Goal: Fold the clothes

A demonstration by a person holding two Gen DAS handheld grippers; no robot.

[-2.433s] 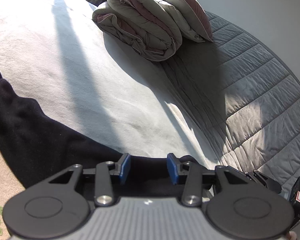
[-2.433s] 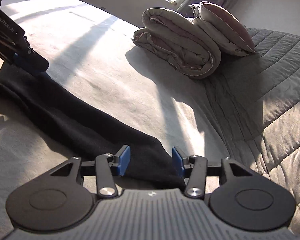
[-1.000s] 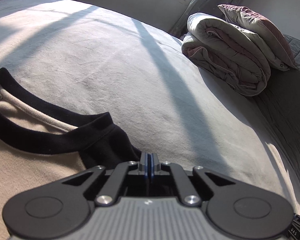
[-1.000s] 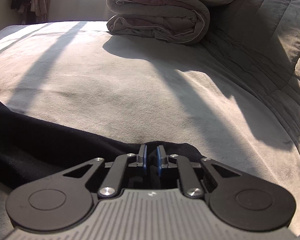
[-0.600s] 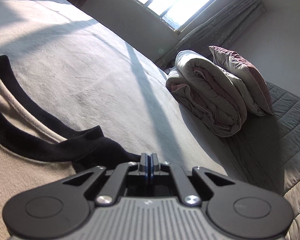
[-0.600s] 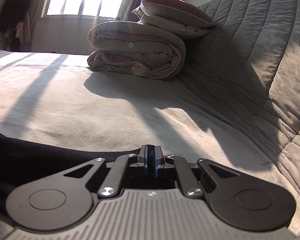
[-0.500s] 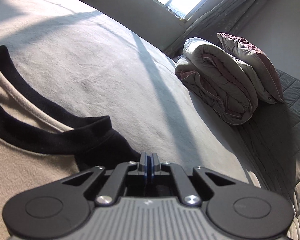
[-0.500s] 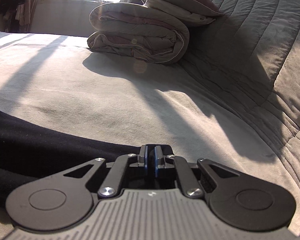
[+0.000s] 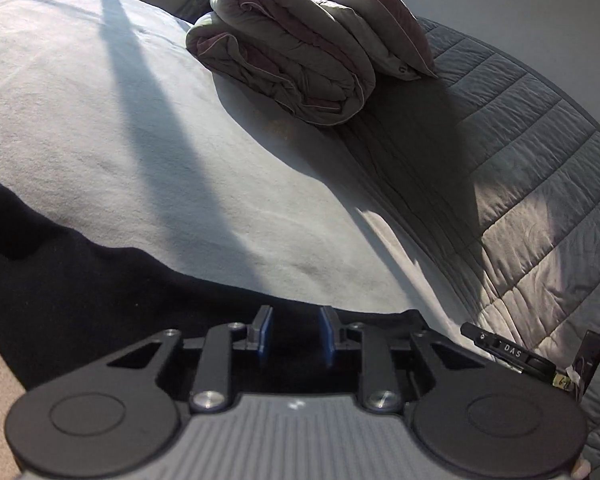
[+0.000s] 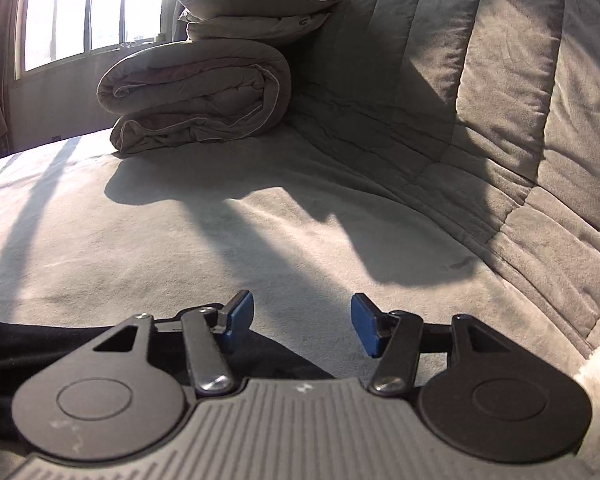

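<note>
1. Black knitted fabric of the garment (image 9: 100, 292) fills the lower left of the left wrist view, lying flat on the pale grey bed sheet (image 9: 100, 120). The right wrist view shows only a thin strip of it (image 10: 40, 344) at the lower left.
2. Left hand-held gripper (image 9: 296, 336): blue pads parting, a narrow gap open, dark cloth beneath but not pinched.
3. Right hand-held gripper (image 10: 302, 328): pads spreading wide, released, bare sheet between them; the garment's edge lies under its left finger.
4. Only the left view shows part of the other gripper, at its lower right edge.
5. Only the right view shows the bright window (image 10: 88, 8).
6. A rolled beige-and-maroon quilt (image 9: 288, 60) with a pillow (image 9: 364, 20) on top sits at the head of the bed, against the grey quilted headboard (image 9: 540, 184).
</note>
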